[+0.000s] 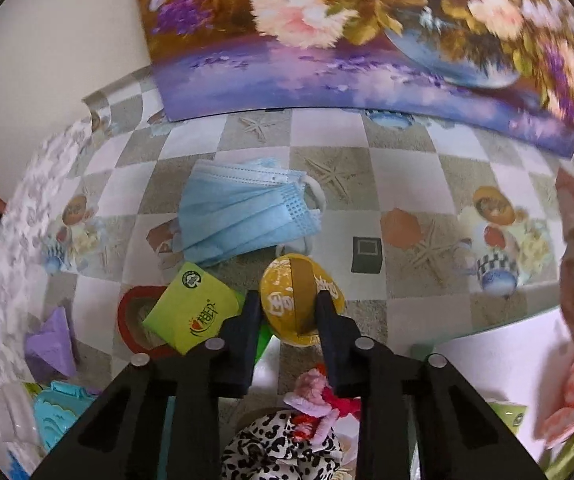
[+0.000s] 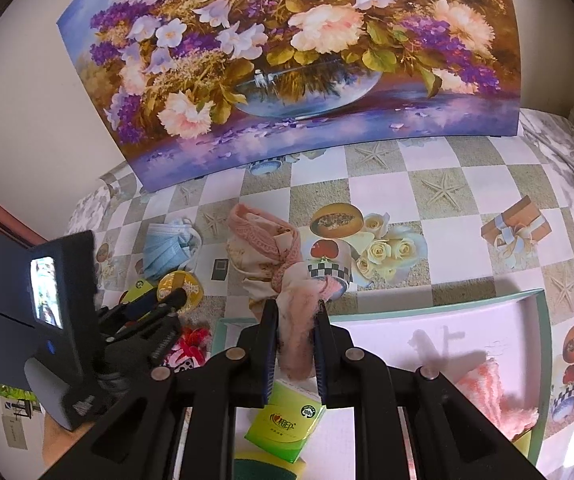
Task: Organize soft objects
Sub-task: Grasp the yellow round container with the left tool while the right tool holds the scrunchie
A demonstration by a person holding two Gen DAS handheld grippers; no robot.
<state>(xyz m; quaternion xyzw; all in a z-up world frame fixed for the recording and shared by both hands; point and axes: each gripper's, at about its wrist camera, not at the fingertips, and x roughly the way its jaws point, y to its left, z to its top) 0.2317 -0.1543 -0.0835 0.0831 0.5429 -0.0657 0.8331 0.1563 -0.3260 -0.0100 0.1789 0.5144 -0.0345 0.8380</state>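
Two green tissue packs (image 1: 191,312) (image 2: 287,420), one yellow ball (image 1: 299,300), one stack of blue masks (image 1: 243,212).

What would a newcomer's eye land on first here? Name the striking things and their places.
The big flower painting leaning against the wall at the back of the checkered tablecloth dominates. In front, the left gripper is shut on a yellow ball, just near of a blue face mask. The right gripper is shut on a pink cloth over the white tray.

Bright, even light; fisheye-warped, blurred edges.
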